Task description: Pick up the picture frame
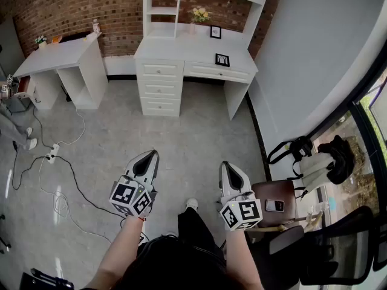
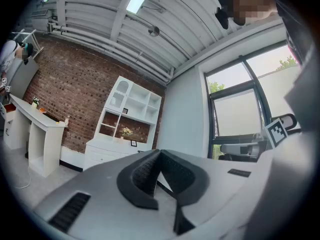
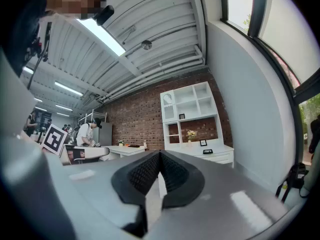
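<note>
Far across the room, a small black picture frame [image 1: 222, 60] lies on the top of the white desk [image 1: 181, 52]. A second black frame [image 1: 215, 32] stands behind it beside a vase of flowers [image 1: 199, 14]. In the right gripper view both frames appear tiny, the standing one [image 3: 203, 142] above the lying one [image 3: 208, 151]. My left gripper [image 1: 150, 154] and right gripper [image 1: 227, 165] hover side by side over the grey floor, well short of the desk. Both point level at it, shut and holding nothing: left gripper [image 2: 160, 154], right gripper [image 3: 160, 154].
A second white desk [image 1: 60, 56] stands at the left wall. Cables and a power strip [image 1: 53, 156] trail over the floor on the left. At my right are a brown stool [image 1: 266, 193] with a phone [image 1: 275, 205], a backpack [image 1: 326, 162] and a black office chair [image 1: 338, 246].
</note>
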Demonstrator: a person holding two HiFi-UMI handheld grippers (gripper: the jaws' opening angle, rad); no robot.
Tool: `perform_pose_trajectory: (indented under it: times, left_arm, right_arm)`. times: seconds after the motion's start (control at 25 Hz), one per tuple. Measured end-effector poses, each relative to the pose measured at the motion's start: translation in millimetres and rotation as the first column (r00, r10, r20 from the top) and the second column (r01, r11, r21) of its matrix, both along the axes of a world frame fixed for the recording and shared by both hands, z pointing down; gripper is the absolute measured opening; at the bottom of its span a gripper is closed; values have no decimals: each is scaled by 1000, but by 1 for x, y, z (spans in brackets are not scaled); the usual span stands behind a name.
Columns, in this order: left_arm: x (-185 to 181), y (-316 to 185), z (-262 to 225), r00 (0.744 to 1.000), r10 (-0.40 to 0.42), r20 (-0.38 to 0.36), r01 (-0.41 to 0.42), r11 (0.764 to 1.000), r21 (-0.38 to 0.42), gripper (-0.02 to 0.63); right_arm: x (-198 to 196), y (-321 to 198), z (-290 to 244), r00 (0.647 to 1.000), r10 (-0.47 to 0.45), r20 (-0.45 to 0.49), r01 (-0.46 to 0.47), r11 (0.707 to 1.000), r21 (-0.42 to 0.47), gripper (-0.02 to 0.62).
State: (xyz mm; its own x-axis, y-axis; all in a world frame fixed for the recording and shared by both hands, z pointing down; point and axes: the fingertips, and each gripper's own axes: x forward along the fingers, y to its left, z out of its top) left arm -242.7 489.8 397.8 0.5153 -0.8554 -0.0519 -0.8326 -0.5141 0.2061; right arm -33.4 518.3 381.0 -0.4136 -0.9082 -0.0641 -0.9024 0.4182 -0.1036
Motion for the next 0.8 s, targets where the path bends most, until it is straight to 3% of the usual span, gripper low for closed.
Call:
perform_pose_trajectory:
  times: [0.4, 0.8]
  left_arm:
    - [6, -45, 10, 1000, 9, 22, -8, 1000, -16, 0]
    - [33, -126, 11, 1000, 10, 29, -9, 1000, -26, 0]
  right_arm:
    - [13, -44, 25, 1000, 8, 2, -8, 999, -43, 2]
    - [42, -124, 29, 1000, 8, 19, -7, 999, -54, 2]
